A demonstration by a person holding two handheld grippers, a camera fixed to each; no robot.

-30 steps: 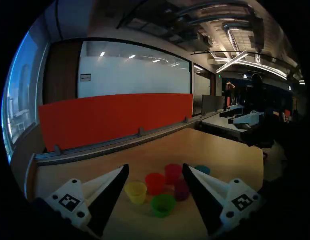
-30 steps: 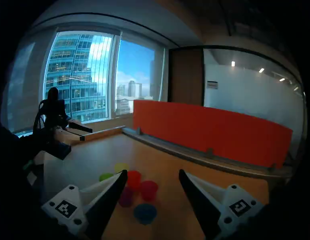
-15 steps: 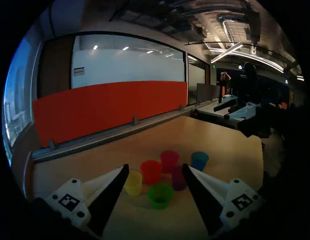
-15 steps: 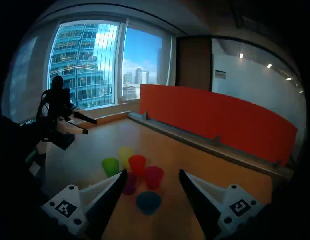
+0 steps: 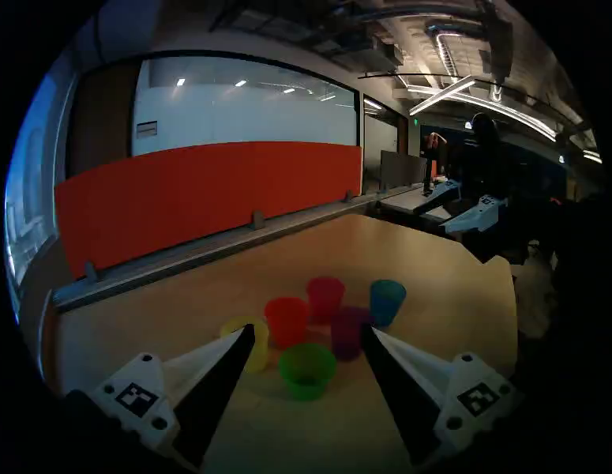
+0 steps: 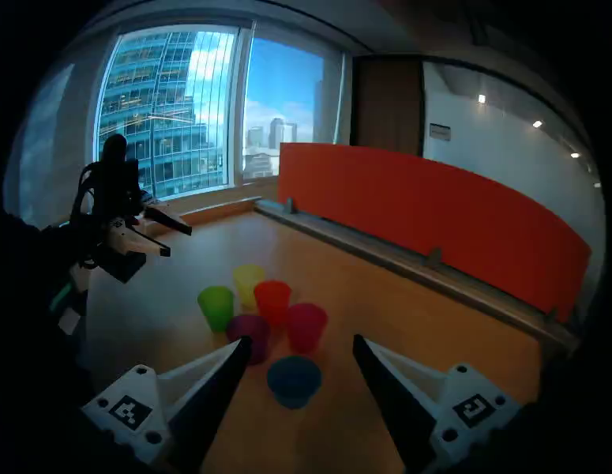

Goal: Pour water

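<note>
The left gripper (image 5: 306, 330) hangs low over a pale wooden table (image 5: 440, 272), its jaws standing wide apart with nothing between them, and each white finger carries a square black-and-white marker (image 5: 137, 397) with no letters on it. Ahead of it, from left to right, stand a yellow cup (image 5: 248, 341), a red cup (image 5: 287, 319), a green cup (image 5: 306, 371) nearest the camera, a pink cup (image 5: 325, 296), a purple cup (image 5: 349, 330) and a blue cup (image 5: 386, 300), all upright and close together; whether any holds water cannot be told. The right gripper (image 6: 300, 340) is likewise spread open and empty, with the same cluster before it in the right gripper view, the blue cup nearest between its fingers and the green and yellow cups farthest to the left. Behind the table runs a long orange divider panel (image 5: 203, 189) on a grey rail, then a white wall bearing a small sign (image 5: 146, 129) too small to read. In the right gripper view a tall window (image 6: 171, 118) at the left looks out on glass towers and blue sky, and in the left gripper view strip lights (image 5: 463, 93) run along the ceiling at the right
</note>
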